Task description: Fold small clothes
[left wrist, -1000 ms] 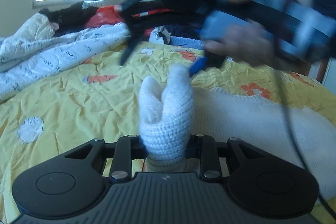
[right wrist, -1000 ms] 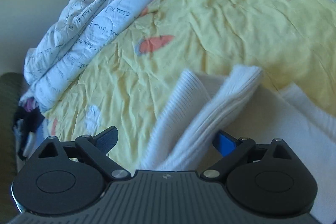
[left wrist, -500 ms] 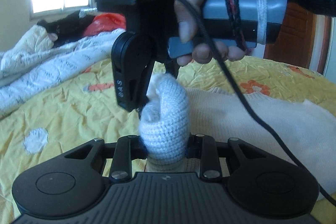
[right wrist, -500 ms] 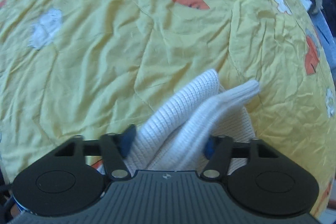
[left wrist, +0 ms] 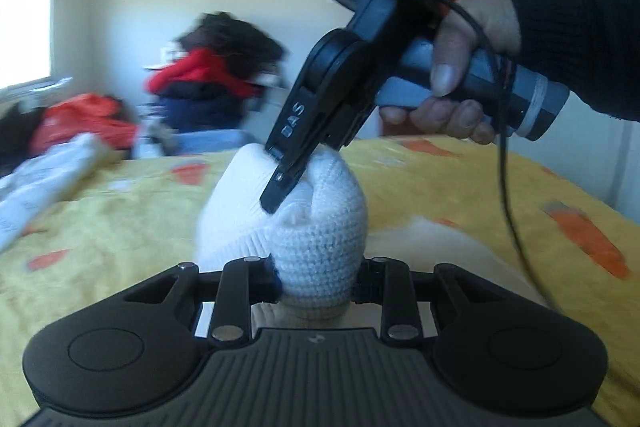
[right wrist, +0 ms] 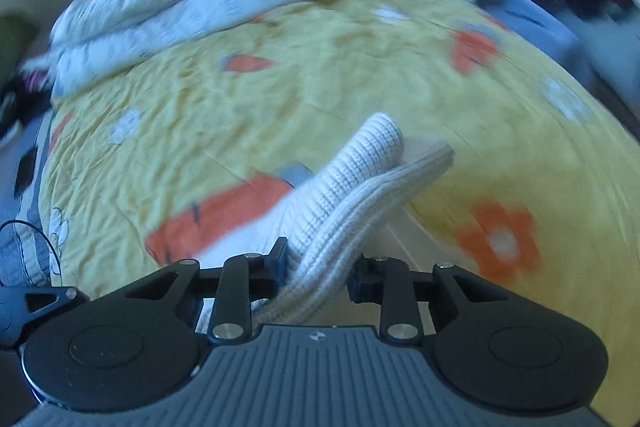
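One white knit garment (left wrist: pixel 316 223) sits low in the centre of the left wrist view, bunched into a rounded lump with a chunky stitch. The left gripper (left wrist: pixel 316 279) is clamped on its lower part. The right gripper (left wrist: pixel 280 187), held by a hand (left wrist: pixel 460 75) in a dark sleeve (left wrist: pixel 580 47), comes in from the upper right and bites into the top of the lump; its jaws are closing, with ribbed cream-white folds between them in its own view. Behind lies one yellow bedsheet (right wrist: pixel 340 75) printed with orange carrots, one crumpled white quilt (right wrist: pixel 192 11) at upper left, and a blurred pile of clothes (left wrist: pixel 208 83) beyond.
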Available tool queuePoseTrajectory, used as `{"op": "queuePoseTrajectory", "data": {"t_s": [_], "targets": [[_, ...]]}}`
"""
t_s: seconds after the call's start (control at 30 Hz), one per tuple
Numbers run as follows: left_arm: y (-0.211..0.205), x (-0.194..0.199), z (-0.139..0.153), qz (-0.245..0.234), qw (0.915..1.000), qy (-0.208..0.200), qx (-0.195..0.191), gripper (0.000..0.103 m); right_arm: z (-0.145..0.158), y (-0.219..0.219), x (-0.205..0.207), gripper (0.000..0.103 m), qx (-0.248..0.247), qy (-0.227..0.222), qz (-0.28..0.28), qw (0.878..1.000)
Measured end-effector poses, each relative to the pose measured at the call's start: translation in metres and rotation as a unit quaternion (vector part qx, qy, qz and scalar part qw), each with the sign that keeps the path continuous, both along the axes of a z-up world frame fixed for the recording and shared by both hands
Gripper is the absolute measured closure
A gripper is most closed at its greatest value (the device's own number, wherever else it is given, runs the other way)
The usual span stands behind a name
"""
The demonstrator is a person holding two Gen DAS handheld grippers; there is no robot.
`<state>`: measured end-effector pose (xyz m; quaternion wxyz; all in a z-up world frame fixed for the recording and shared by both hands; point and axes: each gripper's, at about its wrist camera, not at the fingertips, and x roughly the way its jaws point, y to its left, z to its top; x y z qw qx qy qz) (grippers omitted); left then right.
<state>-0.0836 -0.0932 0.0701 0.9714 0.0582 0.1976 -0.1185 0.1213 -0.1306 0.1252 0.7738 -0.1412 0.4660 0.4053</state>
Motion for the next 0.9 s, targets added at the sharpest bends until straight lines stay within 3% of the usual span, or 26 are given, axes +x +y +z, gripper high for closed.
{"op": "queuePoseTrajectory", "data": {"t_s": [0.17,0.27,0.37,0.47,0.53,0.6,0.67,0.73,0.77,0.83,0.87,0.9], "targets": [[-0.051,-0.008,-0.032,-0.082,0.9954,0.021,0.045,0.075,-0.044,-0.09,-0.017,0.078,0.054,0.032,-0.087,0.994],[-0.075,-0.009,-0.062,-0.113,0.9882,0.035,0.097,0.075,-0.077,-0.121,-0.022,0.078,0.07,0.054,-0.136,0.987],[-0.082,-0.019,-0.076,-0.119,0.9836,-0.001,0.136,0.075,-0.098,-0.141,-0.026,0.076,0.129,0.076,-0.177,0.973],[-0.078,-0.02,-0.074,-0.118,0.984,0.0,0.133,0.075,-0.102,-0.15,-0.022,0.06,0.158,0.097,-0.203,0.961],[-0.08,-0.023,-0.076,-0.119,0.9817,-0.006,0.149,0.075,-0.1,-0.155,-0.013,0.053,0.168,0.107,-0.216,0.956],[-0.084,-0.027,-0.078,-0.119,0.9791,-0.012,0.165,0.074,-0.096,-0.162,0.001,0.039,0.189,0.113,-0.24,0.946],[-0.086,-0.029,-0.079,-0.118,0.9776,-0.015,0.174,0.074,-0.096,-0.161,0.018,0.035,0.202,0.133,-0.252,0.937],[-0.089,-0.032,-0.08,-0.118,0.9761,-0.018,0.182,0.074,-0.104,-0.153,0.032,0.035,0.186,0.154,-0.258,0.936],[-0.089,-0.035,-0.08,-0.118,0.9756,-0.019,0.184,0.074,-0.108,-0.146,0.035,0.041,0.173,0.156,-0.257,0.938],[-0.09,-0.033,-0.078,-0.118,0.9745,-0.023,0.189,0.074,-0.111,-0.131,0.034,0.067,0.148,0.131,-0.24,0.95],[-0.089,-0.03,-0.073,-0.118,0.9745,-0.027,0.189,0.074,-0.107,-0.127,0.03,0.076,0.144,0.114,-0.226,0.957],[-0.089,-0.033,-0.068,-0.116,0.9754,-0.034,0.184,0.075,-0.097,-0.123,0.025,0.078,0.143,0.086,-0.211,0.963]]}}
